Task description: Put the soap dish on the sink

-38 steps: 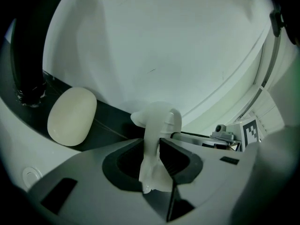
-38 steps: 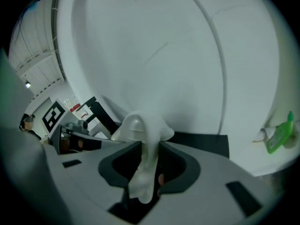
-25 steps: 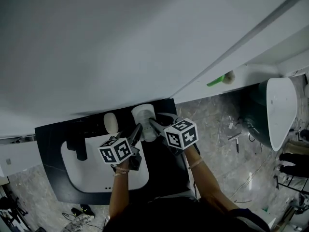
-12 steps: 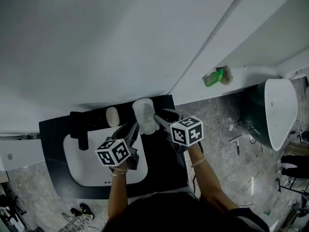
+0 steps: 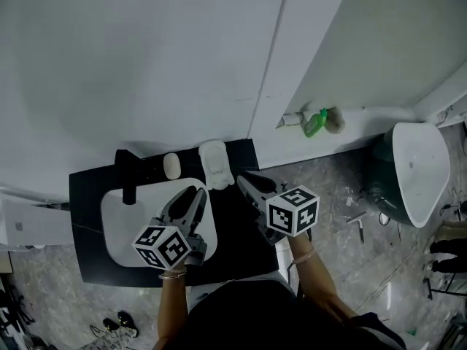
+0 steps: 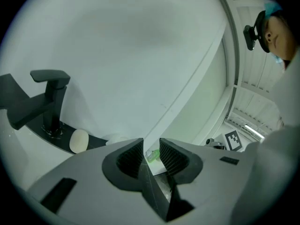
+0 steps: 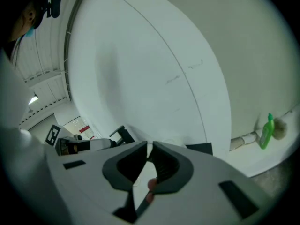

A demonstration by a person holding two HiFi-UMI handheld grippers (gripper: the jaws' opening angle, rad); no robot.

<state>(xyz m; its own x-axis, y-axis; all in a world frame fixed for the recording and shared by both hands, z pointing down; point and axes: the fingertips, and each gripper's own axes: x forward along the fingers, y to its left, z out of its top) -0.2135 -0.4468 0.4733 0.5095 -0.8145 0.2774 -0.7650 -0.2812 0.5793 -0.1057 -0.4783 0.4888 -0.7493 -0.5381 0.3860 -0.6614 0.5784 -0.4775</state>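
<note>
The white soap dish (image 5: 216,164) lies on the black counter (image 5: 237,224) at the back, right of a cream soap bar (image 5: 171,165) and the black tap (image 5: 130,175). Both grippers hover nearer me, clear of the dish. My left gripper (image 5: 195,192) hangs over the white basin (image 5: 120,228), open and empty; in the left gripper view (image 6: 151,149) the soap bar (image 6: 78,140) and tap (image 6: 51,102) show to the left. My right gripper (image 5: 246,181) is over the counter, its jaws closing to a narrow gap with nothing between them (image 7: 149,146).
A white wall rises right behind the counter. A green bottle (image 5: 316,122) stands on a low ledge at the right, also visible in the right gripper view (image 7: 266,131). A white fixture (image 5: 417,166) and loose cables are on the marble floor (image 5: 343,188).
Both grippers have lifted and drawn back from the soap dish, which stays on the counter. The right jaws have narrowed.
</note>
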